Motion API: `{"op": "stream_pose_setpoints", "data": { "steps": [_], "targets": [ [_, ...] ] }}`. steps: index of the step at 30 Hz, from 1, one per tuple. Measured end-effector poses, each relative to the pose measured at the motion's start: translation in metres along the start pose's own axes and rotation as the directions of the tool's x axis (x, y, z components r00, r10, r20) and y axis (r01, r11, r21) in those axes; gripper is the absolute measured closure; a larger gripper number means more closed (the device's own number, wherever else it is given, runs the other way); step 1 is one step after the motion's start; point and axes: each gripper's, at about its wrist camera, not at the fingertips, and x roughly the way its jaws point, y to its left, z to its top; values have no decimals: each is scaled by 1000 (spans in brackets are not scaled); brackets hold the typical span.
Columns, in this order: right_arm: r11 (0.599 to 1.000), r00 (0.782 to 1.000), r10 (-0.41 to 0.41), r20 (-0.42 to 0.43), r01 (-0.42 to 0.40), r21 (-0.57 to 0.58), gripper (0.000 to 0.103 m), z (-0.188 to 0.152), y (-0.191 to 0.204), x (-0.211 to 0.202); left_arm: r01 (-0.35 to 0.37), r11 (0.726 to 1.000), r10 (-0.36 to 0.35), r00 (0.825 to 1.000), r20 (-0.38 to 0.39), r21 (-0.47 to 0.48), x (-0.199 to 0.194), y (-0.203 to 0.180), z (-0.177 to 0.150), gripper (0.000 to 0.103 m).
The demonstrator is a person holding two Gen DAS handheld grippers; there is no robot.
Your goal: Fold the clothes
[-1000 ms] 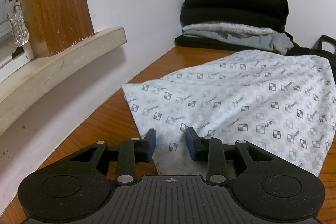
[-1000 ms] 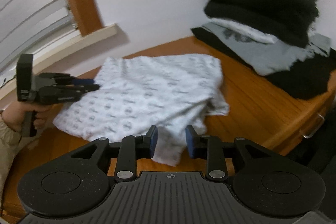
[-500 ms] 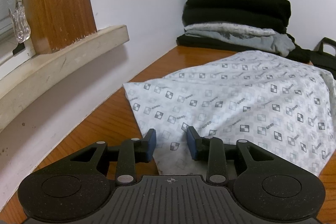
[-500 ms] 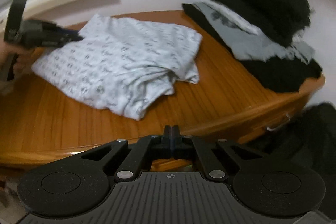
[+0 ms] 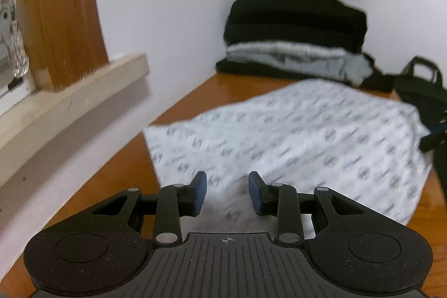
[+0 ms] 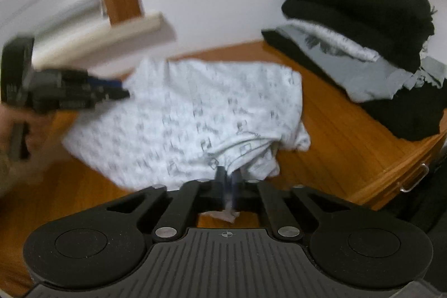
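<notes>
The white patterned garment [image 6: 195, 113] lies loosely folded on the wooden worktop [image 6: 340, 136], near a stack of folded clothes [image 6: 363, 27] at the far right. The right gripper [image 6: 227, 180] has its jaws clamped on the garment's near edge. The left gripper [image 5: 227, 193] (blurred in the right view) hovers with jaws wide at the garment's left edge.

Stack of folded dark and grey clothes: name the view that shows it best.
Right wrist view: the stack is nearer and sharper, its black and grey layers separate. Left wrist view shows the same stack farther off, blurred, beyond the patterned garment.
</notes>
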Motion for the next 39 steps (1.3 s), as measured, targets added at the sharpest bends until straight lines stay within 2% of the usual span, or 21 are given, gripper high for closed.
{"op": "stream_pose_setpoints", "data": {
  "steps": [5, 7, 10, 12, 15, 22, 28, 32, 37, 39],
  "targets": [
    [1000, 1000, -24, 16, 24, 3, 98, 5, -8, -22, -2, 999, 1, 1000, -18, -39, 2, 17, -3, 67],
    [998, 996, -65, 68, 67, -17, 92, 15, -7, -31, -1, 999, 0, 1000, -16, -43, 1, 18, -2, 67],
    [996, 987, -77, 139, 82, -28, 82, 36, -8, -30, 18, 999, -18, 1000, -5, -44, -4, 14, 0, 64],
    [998, 986, -51, 159, 58, -36, 75, 48, -6, -18, 30, 999, -30, 1000, 2, -42, -7, 10, 2, 56],
    [999, 986, -13, 169, 21, -48, 66, 55, 0, 7, 45, 999, -44, 999, 8, -30, -9, 0, 3, 56],
    [996, 996, 10, 90, -2, -92, 66, 41, 4, 47, 65, 998, -64, 998, 17, -17, -12, -15, 6, 56],
    [996, 996, 28, 81, -21, -85, 62, 37, -4, 44, 78, 997, -78, 997, 25, -8, -16, -19, 8, 52],
    [996, 993, 15, 117, -5, -85, 61, 52, 0, 43, 88, 996, -88, 996, 30, -4, -18, -22, 9, 48],
    [996, 992, 4, 123, 7, -87, 60, 65, 8, 63, 95, 996, -95, 995, 31, -1, -19, -24, 9, 47],
    [996, 993, 4, 118, 7, -94, 57, 65, 10, 70, 96, 995, -96, 995, 30, -5, -19, -23, 9, 47]
  ]
}}
